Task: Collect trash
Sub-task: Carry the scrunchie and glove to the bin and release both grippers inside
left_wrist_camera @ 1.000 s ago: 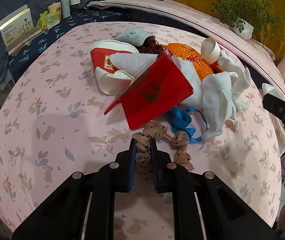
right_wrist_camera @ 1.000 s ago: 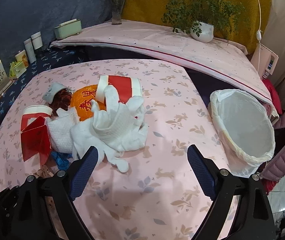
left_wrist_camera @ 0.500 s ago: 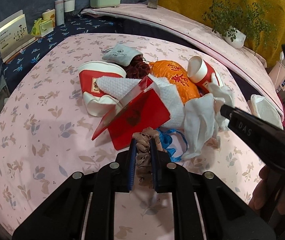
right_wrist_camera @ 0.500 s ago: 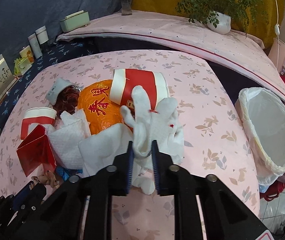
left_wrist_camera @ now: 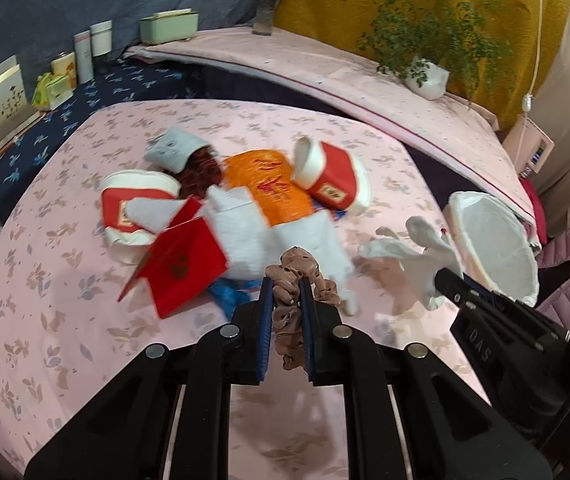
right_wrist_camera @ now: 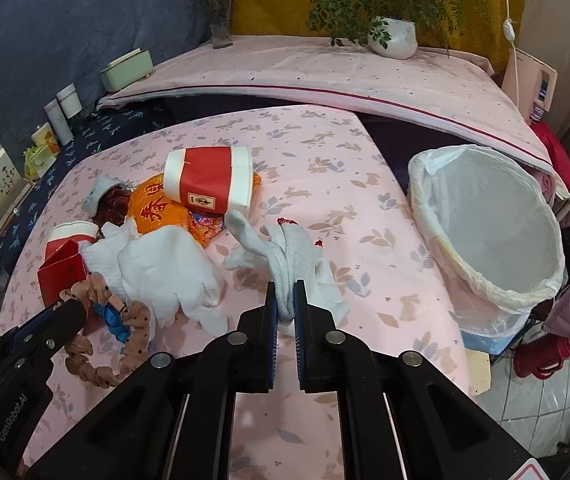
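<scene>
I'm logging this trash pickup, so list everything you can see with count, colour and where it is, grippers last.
paper cups: two, red and white, on their sides in the pile
orange bag: one, centre of the pile
red card: one, folded, left of the pile
white cloths: a few, front of the pile
blue string: one, under the card's edge
grey pouch: one, back of the pile
bin: one, white liner, right of the pink table
potted plant: one, green, back shelf
left gripper: shut on brown scrunchie
right gripper: shut on white glove
</scene>
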Action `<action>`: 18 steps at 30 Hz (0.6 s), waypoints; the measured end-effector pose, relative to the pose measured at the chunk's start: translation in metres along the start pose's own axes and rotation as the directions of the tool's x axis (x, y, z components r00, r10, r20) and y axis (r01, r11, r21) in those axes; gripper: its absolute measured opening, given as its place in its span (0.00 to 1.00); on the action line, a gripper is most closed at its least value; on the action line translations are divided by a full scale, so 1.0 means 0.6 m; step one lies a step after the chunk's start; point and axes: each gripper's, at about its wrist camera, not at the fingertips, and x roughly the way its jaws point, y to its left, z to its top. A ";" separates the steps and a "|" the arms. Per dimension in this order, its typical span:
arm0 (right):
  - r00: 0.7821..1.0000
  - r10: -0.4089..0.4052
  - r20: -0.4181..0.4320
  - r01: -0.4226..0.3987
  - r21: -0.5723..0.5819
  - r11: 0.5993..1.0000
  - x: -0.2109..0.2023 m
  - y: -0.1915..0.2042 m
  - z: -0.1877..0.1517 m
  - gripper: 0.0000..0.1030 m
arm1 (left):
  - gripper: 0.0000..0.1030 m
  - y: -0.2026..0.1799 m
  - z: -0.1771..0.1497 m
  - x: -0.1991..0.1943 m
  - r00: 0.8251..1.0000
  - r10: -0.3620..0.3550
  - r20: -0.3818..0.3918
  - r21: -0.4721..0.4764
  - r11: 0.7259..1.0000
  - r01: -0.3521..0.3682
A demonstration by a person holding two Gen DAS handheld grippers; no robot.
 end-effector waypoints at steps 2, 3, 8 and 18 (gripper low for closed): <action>1.000 -0.002 0.018 0.002 0.024 1.000 -0.015 -0.022 0.000 0.07 | 0.12 -0.022 0.005 -0.004 1.000 -0.025 0.006 0.014 1.000 0.025; 1.000 -0.006 0.027 0.005 0.037 0.999 -0.022 -0.034 0.001 0.07 | 0.12 -0.032 0.007 -0.006 0.999 -0.034 0.008 0.021 0.999 0.034; 0.997 -0.036 0.068 0.029 0.097 0.995 -0.047 -0.093 0.007 0.07 | 0.12 -0.094 0.020 -0.006 0.997 -0.078 0.014 0.070 0.995 0.077; 0.989 -0.120 0.087 0.097 0.230 0.968 -0.049 -0.229 0.013 0.07 | 0.12 -0.241 0.045 0.020 0.981 -0.192 0.009 0.187 0.964 0.187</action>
